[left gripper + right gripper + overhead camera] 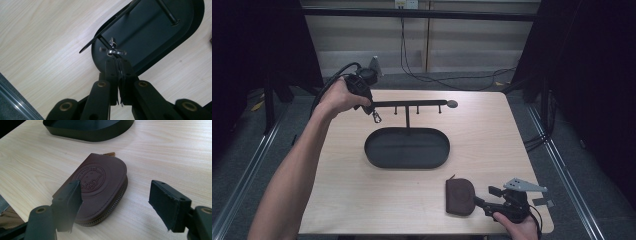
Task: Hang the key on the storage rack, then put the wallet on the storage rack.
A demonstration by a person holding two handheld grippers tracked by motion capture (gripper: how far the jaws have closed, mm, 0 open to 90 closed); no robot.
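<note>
While the left gripper (362, 85) is held at about ten o'clock on the tabletop (492, 140), its fingers (111, 72) are pressed together on a small keyring (113, 51), which is kept at the left end of the black hanger bar (412, 103). The bar is carried on a post rising from a black oval tray (407, 147) at the centre of the tabletop. At about five o'clock, near the front edge, a brown zipped pouch (100, 185) with an embossed round emblem is lain flat. The right gripper (115, 205) is seen just beside it, its fingers (68, 202) spread wide, the left one over the pouch's near corner; contact cannot be told.
</note>
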